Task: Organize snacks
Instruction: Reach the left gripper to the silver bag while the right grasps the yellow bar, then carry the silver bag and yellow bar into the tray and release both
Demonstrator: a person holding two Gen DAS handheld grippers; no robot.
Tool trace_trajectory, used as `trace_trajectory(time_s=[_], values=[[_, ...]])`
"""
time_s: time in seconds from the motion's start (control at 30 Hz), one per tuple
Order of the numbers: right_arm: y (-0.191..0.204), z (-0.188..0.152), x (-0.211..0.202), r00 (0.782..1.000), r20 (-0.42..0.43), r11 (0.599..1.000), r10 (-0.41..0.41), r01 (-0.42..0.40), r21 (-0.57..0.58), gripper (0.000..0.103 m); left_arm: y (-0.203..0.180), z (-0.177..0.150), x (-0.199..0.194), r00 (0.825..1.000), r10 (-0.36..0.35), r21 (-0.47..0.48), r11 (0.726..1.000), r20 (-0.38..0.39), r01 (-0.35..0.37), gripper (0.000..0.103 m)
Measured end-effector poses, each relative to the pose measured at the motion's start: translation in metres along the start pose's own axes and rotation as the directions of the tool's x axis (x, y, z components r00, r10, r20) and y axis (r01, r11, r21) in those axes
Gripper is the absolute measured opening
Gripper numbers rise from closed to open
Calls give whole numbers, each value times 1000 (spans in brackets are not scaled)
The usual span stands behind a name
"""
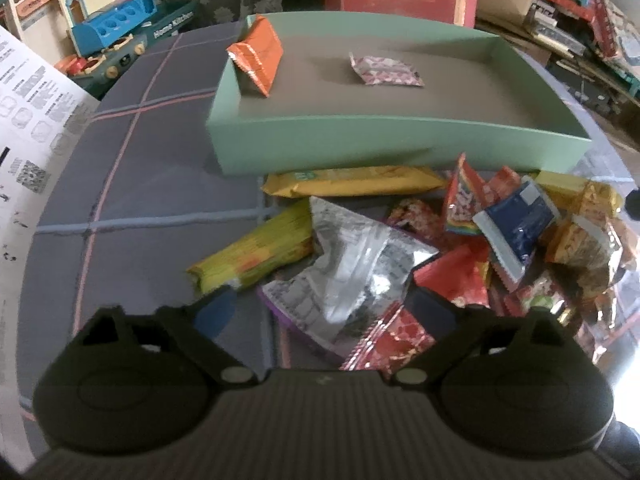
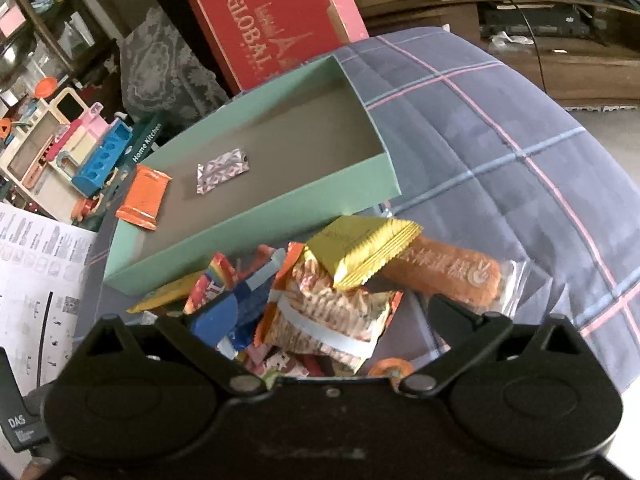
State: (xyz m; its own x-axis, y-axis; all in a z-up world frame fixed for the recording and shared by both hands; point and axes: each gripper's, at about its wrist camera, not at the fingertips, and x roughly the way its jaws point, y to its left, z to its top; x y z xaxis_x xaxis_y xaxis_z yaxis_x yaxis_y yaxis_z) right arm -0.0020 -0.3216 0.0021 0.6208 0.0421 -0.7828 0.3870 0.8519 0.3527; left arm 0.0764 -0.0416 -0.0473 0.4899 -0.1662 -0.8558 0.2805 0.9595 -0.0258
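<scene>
**Both grippers spread over the snack pile, two packets already in the green box**

Nearest the left wrist camera, the left gripper has its fingers spread wide, with a crumpled silver packet lying between them; the pads do not press on it. Beside that packet lie a green-yellow stick pack on the bare cloth and a long yellow bar just against the front wall of the green box.

Only the left view shows the box floor squarely: an orange packet leans against the left wall, and a small pink-patterned sachet lies flat near the middle, well apart from it.

From the right wrist view, the right gripper also stands open over the heap, above a noodle-patterned packet and a blue packet, gripping neither. This view alone shows a gold packet on top of the pile, an orange bar in clear wrap beside it, and a red carton printed "GLOBAL" behind the box. The plaid cloth lies bare to the right of the box.

A printed paper sheet and toy kitchen pieces sit off to the left in both views.
</scene>
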Motion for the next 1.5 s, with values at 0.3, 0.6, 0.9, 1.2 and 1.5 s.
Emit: trace_trajectory(time_s=[0.3,0.6,0.9,1.2,1.5], values=[[20,-5,4,999,9,990,41,-39,-132,89,-12,1,10,1000,0,25,1000,-8,0,84],[17,18,0,998,54,984,16,-6,-178,88,-6,3,18,999,-3,12,1000,-35,4,88],[19,60,56,998,-54,965,-34,18,-262,66,-8,10,30,998,8,23,1000,-68,-6,93],[32,31,69,981,-192,943,-18,-47,-328,60,-9,15,42,997,7,45,999,-78,-3,96],[36,41,82,976,-219,945,-6,-66,-320,54,-6,15,32,997,-54,70,996,-47,57,60]])
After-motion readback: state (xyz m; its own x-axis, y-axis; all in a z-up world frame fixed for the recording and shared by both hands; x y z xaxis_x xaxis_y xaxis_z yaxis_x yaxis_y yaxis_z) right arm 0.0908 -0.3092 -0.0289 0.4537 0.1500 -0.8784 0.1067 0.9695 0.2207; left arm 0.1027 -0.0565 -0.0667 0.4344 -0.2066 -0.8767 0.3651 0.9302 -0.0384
